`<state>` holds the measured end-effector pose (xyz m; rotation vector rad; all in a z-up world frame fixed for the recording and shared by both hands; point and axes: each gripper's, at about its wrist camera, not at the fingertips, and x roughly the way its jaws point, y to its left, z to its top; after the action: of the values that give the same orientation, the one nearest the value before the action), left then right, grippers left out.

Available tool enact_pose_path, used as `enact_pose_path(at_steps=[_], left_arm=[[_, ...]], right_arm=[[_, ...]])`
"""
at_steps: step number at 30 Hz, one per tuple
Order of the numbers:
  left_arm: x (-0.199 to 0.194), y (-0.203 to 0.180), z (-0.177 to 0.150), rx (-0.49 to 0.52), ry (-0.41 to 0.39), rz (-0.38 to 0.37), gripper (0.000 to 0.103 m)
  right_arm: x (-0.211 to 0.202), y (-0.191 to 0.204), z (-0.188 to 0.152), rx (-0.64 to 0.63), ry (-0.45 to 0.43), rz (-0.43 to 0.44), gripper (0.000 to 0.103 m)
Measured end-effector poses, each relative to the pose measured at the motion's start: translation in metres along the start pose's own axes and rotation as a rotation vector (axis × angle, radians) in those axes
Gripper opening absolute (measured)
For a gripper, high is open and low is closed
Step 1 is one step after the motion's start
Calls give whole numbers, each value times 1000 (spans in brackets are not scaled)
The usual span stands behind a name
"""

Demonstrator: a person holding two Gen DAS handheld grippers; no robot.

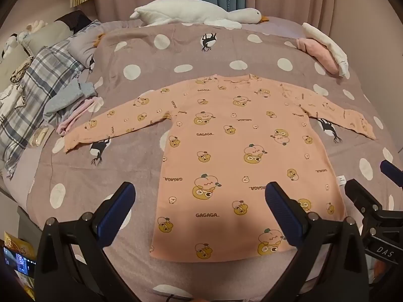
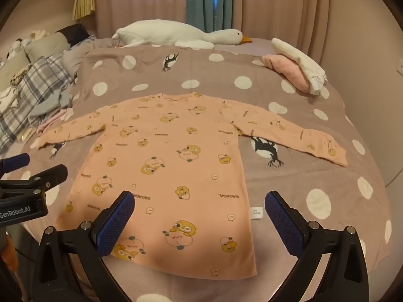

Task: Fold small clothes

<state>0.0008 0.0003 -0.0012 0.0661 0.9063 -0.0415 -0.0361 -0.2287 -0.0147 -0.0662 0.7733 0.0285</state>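
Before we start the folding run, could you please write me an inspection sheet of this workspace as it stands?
Surface: bed with a mauve polka-dot blanket, bird prints on it.
Job's things: peach long-sleeved shirt lying flat, unfolded, sleeves spread, hem nearest the cameras.
Clutter: crumpled grey and pink clothes by one sleeve; pink and white folded pieces at the far corner; plaid bedding along the side; plush goose at the far edge.
Grippers: left gripper and right gripper both open, above the hem, holding nothing.
Cables: a dark cord may show at the left view's bottom edge; cannot tell.
Surroundings: pink curtains with a teal panel between them.
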Motion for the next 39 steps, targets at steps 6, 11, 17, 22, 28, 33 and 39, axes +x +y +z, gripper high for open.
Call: enact_pose_path(at_steps=[6,11,17,22,28,33,39], left_arm=[[-4,2,1,5,-17,-3,103],[-4,2,1,1,-23,-2,103],[-5,1,1,5,-26,-2,103],[-5,-1,2,8,-23,-3,103],[-5,-3,4,16,-23,-3,103],[-4,-5,5,19,-20,-1,103],[-4,-4,5,19,-21,-4,103]], right_arm=[[-2,1,1,-2,1,2,102],[-2,2,6,-4,0,5,102],[-3,0,9,-2,6,4,102],[-4,3,3,-12,-8,-1,102],[-4,3,3,-13,-9,-2,102],[-4,3,3,-14,-7,0,102],[-3,2,3,-13,-7,1,102]])
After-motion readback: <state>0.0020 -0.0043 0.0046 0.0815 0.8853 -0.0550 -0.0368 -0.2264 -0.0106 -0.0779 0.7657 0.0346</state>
